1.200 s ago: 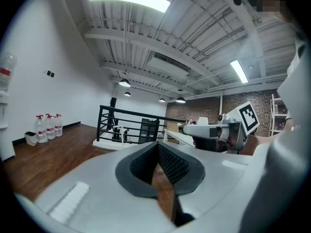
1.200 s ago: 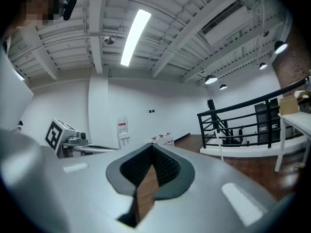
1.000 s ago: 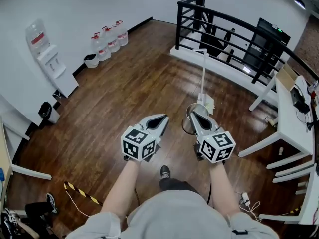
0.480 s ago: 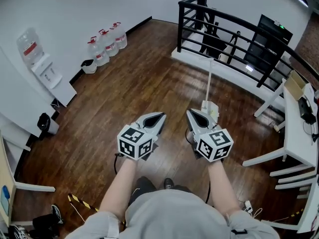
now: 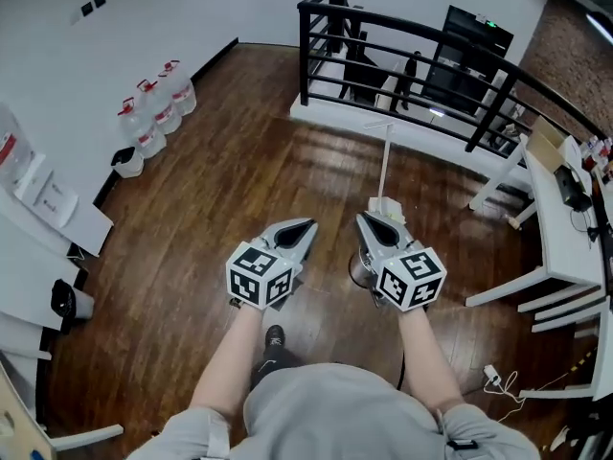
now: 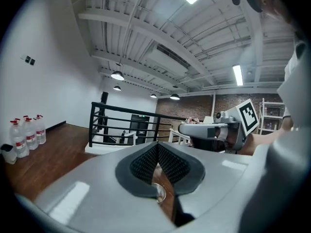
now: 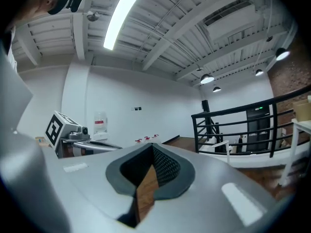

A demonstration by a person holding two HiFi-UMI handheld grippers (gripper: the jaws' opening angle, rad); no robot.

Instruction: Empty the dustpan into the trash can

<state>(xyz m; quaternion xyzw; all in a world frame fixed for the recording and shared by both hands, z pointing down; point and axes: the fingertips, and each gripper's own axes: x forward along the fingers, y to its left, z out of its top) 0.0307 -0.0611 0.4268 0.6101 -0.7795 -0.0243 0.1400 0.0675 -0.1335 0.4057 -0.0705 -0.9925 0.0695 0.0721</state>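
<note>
Though left tongs (image 6: 156,144) meet empty, only the head view shows the dustpan (image 5: 387,205).

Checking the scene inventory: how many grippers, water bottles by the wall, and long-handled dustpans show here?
Grippers: 2, the left gripper and the right gripper
Water bottles: 3
Dustpan: 1
Total: 6

1. The room is bright and evenly lit. Long ceiling tubes (image 7: 124,16) shine overhead in both my gripper views.
2. In my head view, glare streaks the wooden floor (image 5: 220,209) near the railing (image 5: 402,56).
3. Shadows are soft and faint.
4. My gripper views bulge strongly and have black corners.
5. The grey shells of my left gripper (image 6: 156,147) and right gripper (image 7: 152,148) look soft-focused up close and carry pale reflections.
6. My head view is sharp, but straight lines bend near its edges.
</note>
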